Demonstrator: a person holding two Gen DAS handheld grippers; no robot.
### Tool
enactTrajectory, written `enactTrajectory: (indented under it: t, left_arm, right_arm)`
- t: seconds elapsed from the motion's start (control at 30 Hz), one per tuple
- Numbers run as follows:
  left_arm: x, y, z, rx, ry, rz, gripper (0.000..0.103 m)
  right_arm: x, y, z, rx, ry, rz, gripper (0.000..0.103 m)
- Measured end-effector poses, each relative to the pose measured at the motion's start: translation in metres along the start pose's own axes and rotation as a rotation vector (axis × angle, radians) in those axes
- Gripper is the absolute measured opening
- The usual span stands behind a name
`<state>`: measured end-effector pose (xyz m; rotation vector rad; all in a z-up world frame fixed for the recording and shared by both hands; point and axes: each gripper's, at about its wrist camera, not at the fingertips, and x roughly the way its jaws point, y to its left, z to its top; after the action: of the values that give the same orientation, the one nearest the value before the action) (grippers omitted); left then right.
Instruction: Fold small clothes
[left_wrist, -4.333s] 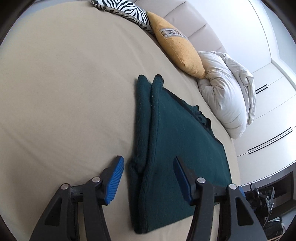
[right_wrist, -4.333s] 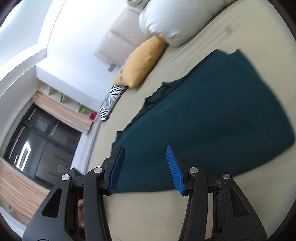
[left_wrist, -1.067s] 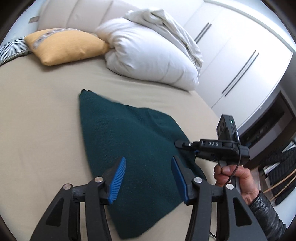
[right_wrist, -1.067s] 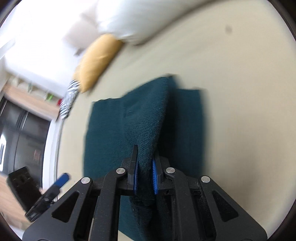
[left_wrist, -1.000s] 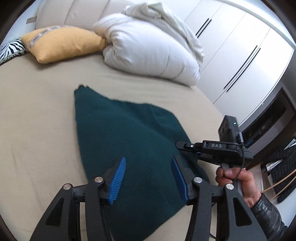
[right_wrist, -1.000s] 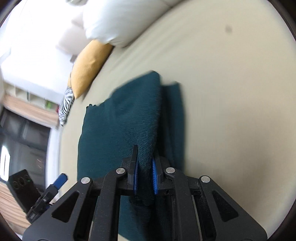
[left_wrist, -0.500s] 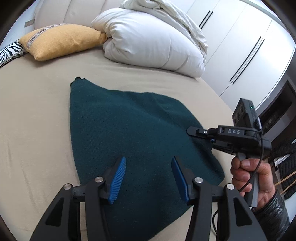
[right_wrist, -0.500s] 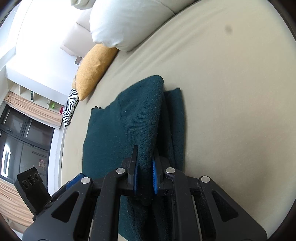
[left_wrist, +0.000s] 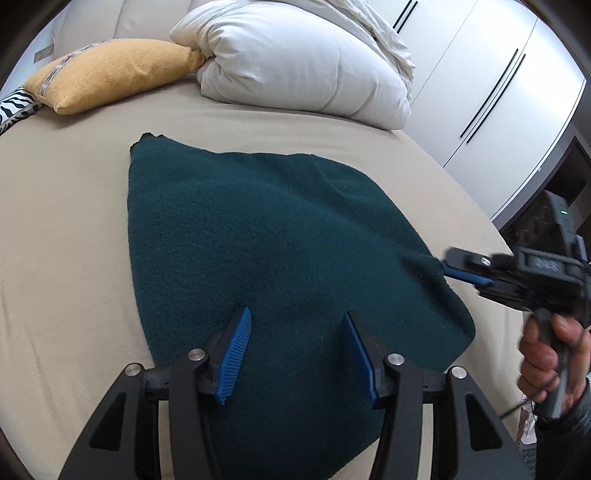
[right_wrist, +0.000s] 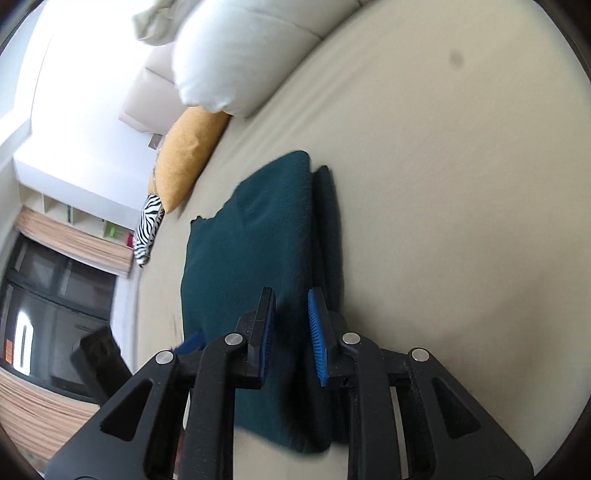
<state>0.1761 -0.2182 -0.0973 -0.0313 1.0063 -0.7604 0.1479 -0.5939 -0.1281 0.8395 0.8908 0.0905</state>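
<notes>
A dark green knitted garment lies folded on the beige bed sheet. My left gripper is open and empty, held just above the garment's near part. My right gripper is open a little, its jaws astride the garment's folded edge and no longer pinching it. In the left wrist view the right gripper sits at the garment's right edge, held by a hand. The garment in the right wrist view shows two layers along its right side.
A white duvet bundle, a yellow cushion and a zebra cushion lie at the head of the bed. White wardrobe doors stand to the right. The bed's edge runs close by on the right.
My right gripper has opened and let go of the garment's folded edge, which now lies flat. My left gripper has stayed open and drifted slightly closer over the garment.
</notes>
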Motion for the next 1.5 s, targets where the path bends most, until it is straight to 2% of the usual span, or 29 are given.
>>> enactTrajectory:
  t: [0.1, 0.17, 0.23, 0.4, 0.57, 0.63, 0.7, 0.73, 0.8, 0.83, 0.93, 1.07, 1.13, 1.2, 1.23, 1.27, 1.33, 1.43, 1.5]
  left_arm:
    - [0.000, -0.001, -0.001, 0.003, -0.002, 0.008, 0.054]
    - [0.001, -0.004, -0.001, 0.017, 0.001, 0.022, 0.053]
    - [0.002, -0.009, -0.003, 0.049, 0.009, 0.047, 0.054]
    - [0.003, -0.013, -0.006, 0.102, 0.017, 0.079, 0.053]
    - [0.005, -0.015, -0.008, 0.133, 0.019, 0.105, 0.053]
    - [0.005, -0.016, -0.009, 0.143, 0.018, 0.114, 0.053]
    - [0.005, -0.016, -0.009, 0.149, 0.018, 0.124, 0.053]
    - [0.005, -0.016, -0.009, 0.151, 0.018, 0.128, 0.053]
    - [0.005, -0.017, -0.010, 0.157, 0.016, 0.132, 0.053]
    - [0.005, -0.017, -0.010, 0.158, 0.015, 0.134, 0.053]
    - [0.006, -0.018, -0.010, 0.158, 0.016, 0.140, 0.054]
    - [0.006, -0.022, -0.012, 0.167, 0.017, 0.146, 0.054]
    - [0.006, -0.021, -0.012, 0.169, 0.019, 0.142, 0.054]
    - [0.006, -0.020, -0.013, 0.170, 0.020, 0.136, 0.054]
    - [0.006, -0.020, -0.013, 0.173, 0.018, 0.135, 0.054]
    - [0.006, -0.021, -0.014, 0.177, 0.015, 0.135, 0.054]
    - [0.007, -0.021, -0.015, 0.182, 0.010, 0.137, 0.054]
    - [0.001, -0.018, -0.014, 0.164, -0.002, 0.111, 0.054]
    - [-0.008, -0.013, -0.012, 0.140, -0.004, 0.083, 0.053]
  right_arm:
    - [-0.018, 0.018, -0.023, -0.077, -0.005, -0.049, 0.019]
    - [-0.014, 0.020, -0.039, -0.104, 0.035, -0.084, 0.018]
    - [-0.004, 0.009, -0.051, -0.099, 0.071, -0.145, 0.004]
    - [-0.011, -0.018, -0.070, 0.003, 0.028, -0.091, 0.002]
    - [-0.008, -0.051, -0.084, 0.139, 0.027, 0.052, 0.002]
    - [-0.008, -0.051, -0.081, 0.151, 0.037, 0.065, 0.002]
    - [-0.012, -0.039, -0.079, 0.125, 0.036, 0.025, 0.005]
    - [-0.019, -0.031, -0.075, 0.109, 0.024, -0.016, 0.011]
    - [-0.036, -0.010, -0.063, 0.053, -0.041, -0.136, 0.011]
    - [-0.042, -0.003, -0.059, 0.034, -0.063, -0.139, 0.011]
    - [-0.043, 0.030, -0.044, -0.041, -0.082, -0.084, 0.011]
    - [-0.012, 0.055, -0.035, -0.121, -0.024, -0.015, 0.011]
    - [0.012, 0.045, -0.028, -0.087, 0.010, -0.015, 0.011]
    - [0.036, 0.019, -0.028, -0.018, 0.043, -0.064, 0.000]
    - [0.043, 0.007, -0.027, 0.017, 0.035, -0.026, 0.000]
    - [0.043, -0.011, -0.029, 0.072, 0.010, 0.069, 0.000]
    - [0.040, -0.026, -0.034, 0.128, -0.016, 0.146, 0.000]
    - [0.033, -0.039, -0.046, 0.177, -0.053, 0.195, 0.000]
    - [0.023, -0.037, -0.051, 0.190, -0.073, 0.160, 0.000]
